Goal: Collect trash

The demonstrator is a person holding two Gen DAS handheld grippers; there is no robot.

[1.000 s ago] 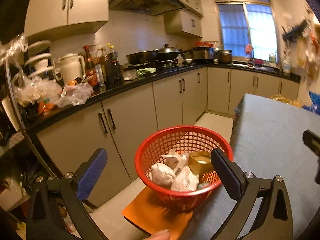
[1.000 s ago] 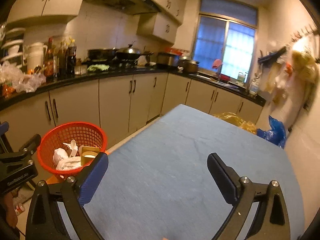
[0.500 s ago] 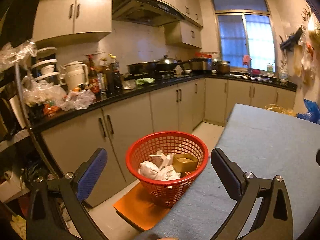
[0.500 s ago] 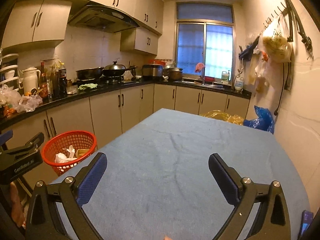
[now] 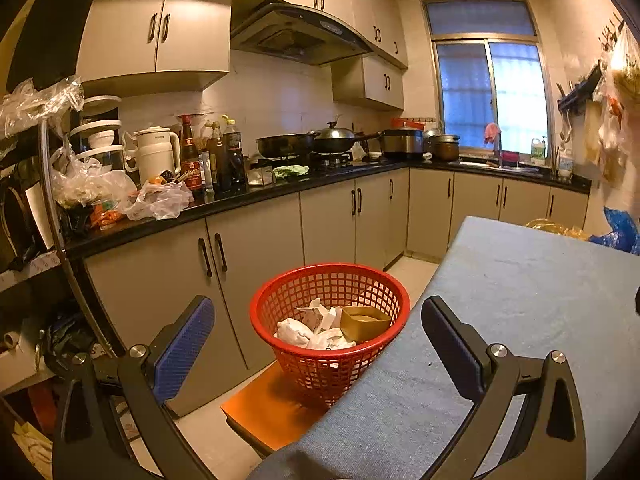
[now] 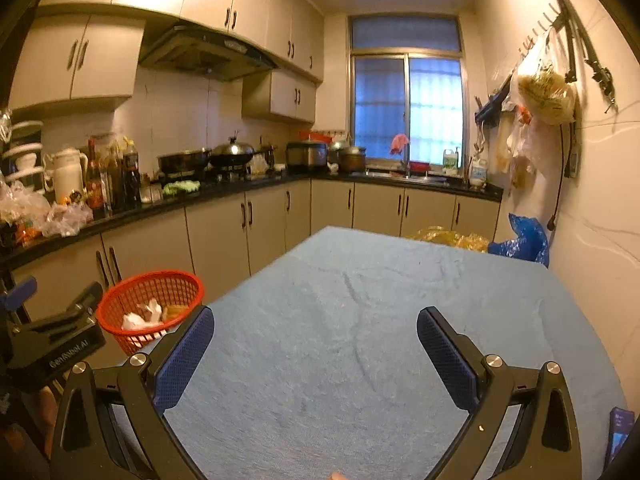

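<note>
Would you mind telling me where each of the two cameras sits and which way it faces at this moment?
Left wrist: on the left gripper, open, looking past the table edge at the red basket of trash on an orange stool.
Right wrist: on the right gripper, open, above the blue table, facing the window; the left gripper shows at its left edge.
Shared: basket, table, counter, window.

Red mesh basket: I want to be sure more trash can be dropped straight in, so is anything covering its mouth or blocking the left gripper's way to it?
Nothing visible does. The red plastic mesh basket stands open-topped on an orange stool beside the blue-covered table, holding crumpled white paper and a small brown box. The left gripper faces it, open and empty.
</note>
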